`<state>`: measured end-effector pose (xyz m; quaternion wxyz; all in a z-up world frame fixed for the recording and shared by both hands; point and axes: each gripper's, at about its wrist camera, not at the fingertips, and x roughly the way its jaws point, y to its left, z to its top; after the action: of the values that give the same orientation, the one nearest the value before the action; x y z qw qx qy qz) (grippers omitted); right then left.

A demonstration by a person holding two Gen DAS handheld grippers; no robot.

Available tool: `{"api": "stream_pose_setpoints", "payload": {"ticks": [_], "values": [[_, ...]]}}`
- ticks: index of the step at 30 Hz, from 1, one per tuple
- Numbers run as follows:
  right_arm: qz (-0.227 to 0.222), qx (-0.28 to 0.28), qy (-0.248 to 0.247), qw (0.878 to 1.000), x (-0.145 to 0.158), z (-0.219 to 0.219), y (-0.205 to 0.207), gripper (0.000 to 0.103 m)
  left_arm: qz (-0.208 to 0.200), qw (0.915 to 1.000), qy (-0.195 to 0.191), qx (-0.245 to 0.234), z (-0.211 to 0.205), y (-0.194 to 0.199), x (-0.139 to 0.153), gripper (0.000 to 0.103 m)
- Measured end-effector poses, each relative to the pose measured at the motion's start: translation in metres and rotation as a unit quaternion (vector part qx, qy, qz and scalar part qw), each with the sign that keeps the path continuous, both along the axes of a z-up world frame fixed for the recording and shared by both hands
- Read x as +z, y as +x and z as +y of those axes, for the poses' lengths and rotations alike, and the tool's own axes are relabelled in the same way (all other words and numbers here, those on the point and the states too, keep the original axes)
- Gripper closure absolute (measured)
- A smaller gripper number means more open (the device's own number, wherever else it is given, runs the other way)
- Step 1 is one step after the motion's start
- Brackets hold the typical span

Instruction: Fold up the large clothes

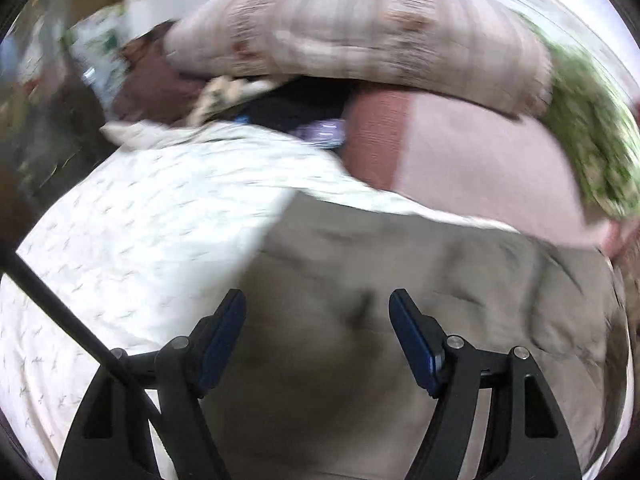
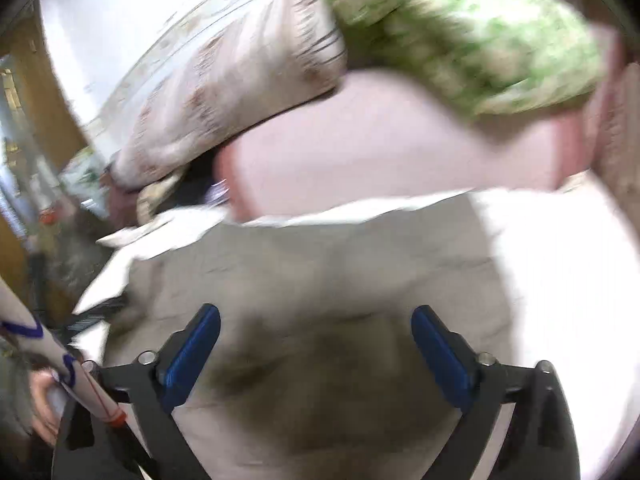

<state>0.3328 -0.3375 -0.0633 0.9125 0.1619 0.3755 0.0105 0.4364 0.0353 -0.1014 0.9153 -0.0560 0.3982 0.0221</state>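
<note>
Both claws, left [image 1: 318, 304] and right [image 2: 316, 320], gape wide, empty, over beige garment [image 1: 380, 280] on bed; pillows at 12 o'clock. Step: between folds, likely. Next: pinch garment edge.

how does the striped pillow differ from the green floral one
The striped pillow is beige with pale stripes and brownish motifs; the green floral pillow is white with green leafy print. In the left wrist view the striped one fills the top middle, with the green one off to its right edge. Both rest on the pink bedding behind the grey-beige garment, and both are motion-blurred.
</note>
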Motion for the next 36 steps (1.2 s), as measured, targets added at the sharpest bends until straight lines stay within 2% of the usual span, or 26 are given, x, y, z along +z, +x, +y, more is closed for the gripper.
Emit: {"api": "stream_pose_setpoints", "payload": {"ticks": [3,5,6,7,8,9,10,11,12,14,16,19,20,22,26,28,31,32,33,34,35,36], "values": [[0.045,-0.059,0.02,0.997,-0.031,-0.053,-0.002,0.005,0.061,0.9975,-0.032,0.015,0.038,0.021,-0.023,0.028],[0.06,-0.075,0.085,0.992,-0.053,-0.075,-0.006,0.017,0.097,0.9928,-0.07,0.001,0.048,0.034,-0.041,0.028],[0.067,-0.066,0.117,0.989,-0.06,-0.079,-0.006,0.019,0.109,0.9896,-0.094,-0.006,0.05,0.038,-0.049,0.028],[0.078,-0.051,0.15,0.984,-0.07,-0.081,0.0,0.026,0.123,0.9861,-0.111,-0.015,0.049,0.043,-0.056,0.029],[0.085,-0.054,0.147,0.984,-0.073,-0.082,0.002,0.036,0.128,0.9846,-0.118,-0.018,0.048,0.043,-0.058,0.036],[0.086,-0.056,0.142,0.985,-0.072,-0.08,0.003,0.041,0.13,0.983,-0.128,-0.018,0.047,0.044,-0.059,0.046],[0.082,-0.054,0.143,0.985,-0.069,-0.079,0.001,0.061,0.129,0.9832,-0.128,-0.014,0.047,0.044,-0.058,0.052],[0.08,-0.057,0.143,0.985,-0.065,-0.08,0.0,0.08,0.125,0.9838,-0.128,-0.01,0.049,0.043,-0.056,0.069],[0.075,-0.07,0.139,0.985,-0.057,-0.083,-0.003,0.081,0.115,0.9842,-0.135,-0.008,0.052,0.041,-0.052,0.084],[0.064,-0.095,0.133,0.984,-0.048,-0.093,-0.01,0.088,0.079,0.9851,-0.152,0.005,0.057,0.037,-0.039,0.09],[0.067,-0.102,0.134,0.983,-0.051,-0.099,-0.01,0.088,0.064,0.992,-0.108,-0.01,0.046,0.041,-0.036,0.091],[0.118,-0.103,0.093,0.983,-0.081,-0.086,0.006,0.089,0.103,0.9914,-0.081,-0.007,0.031,0.052,-0.061,0.09],[0.128,-0.103,0.097,0.982,-0.089,-0.088,0.007,0.089,0.106,0.9914,-0.076,-0.001,0.03,0.054,-0.064,0.089],[0.136,-0.105,0.094,0.981,-0.097,-0.089,0.009,0.09,0.094,0.9948,-0.041,-0.002,0.022,0.054,-0.062,0.088],[0.145,-0.108,0.078,0.981,-0.1,-0.086,0.011,0.089,0.096,0.9953,-0.015,0.004,0.015,0.055,-0.064,0.084],[0.144,-0.114,0.079,0.98,-0.099,-0.086,0.01,0.085,0.091,0.9958,0.0,0.009,0.012,0.053,-0.065,0.079],[0.146,-0.124,0.077,0.978,-0.097,-0.086,0.006,0.08,0.069,0.9974,0.0,0.017,0.016,0.046,-0.054,0.068],[0.145,-0.126,0.075,0.979,-0.098,-0.088,0.008,0.077,0.07,0.9973,-0.001,0.024,0.019,0.048,-0.053,0.059],[0.147,-0.128,0.068,0.978,-0.099,-0.086,0.01,0.074,0.074,0.9967,-0.009,0.033,0.023,0.048,-0.053,0.056],[0.153,-0.136,0.054,0.977,-0.099,-0.085,0.011,0.06,0.076,0.9963,-0.018,0.036,0.025,0.047,-0.054,0.056],[0.16,-0.146,0.035,0.976,-0.099,-0.084,0.011,0.033,0.077,0.9959,-0.029,0.038,0.029,0.046,-0.053,0.055],[0.163,-0.155,0.021,0.974,-0.098,-0.085,0.012,0.025,0.079,0.9956,-0.034,0.038,0.031,0.045,-0.053,0.054]]}}
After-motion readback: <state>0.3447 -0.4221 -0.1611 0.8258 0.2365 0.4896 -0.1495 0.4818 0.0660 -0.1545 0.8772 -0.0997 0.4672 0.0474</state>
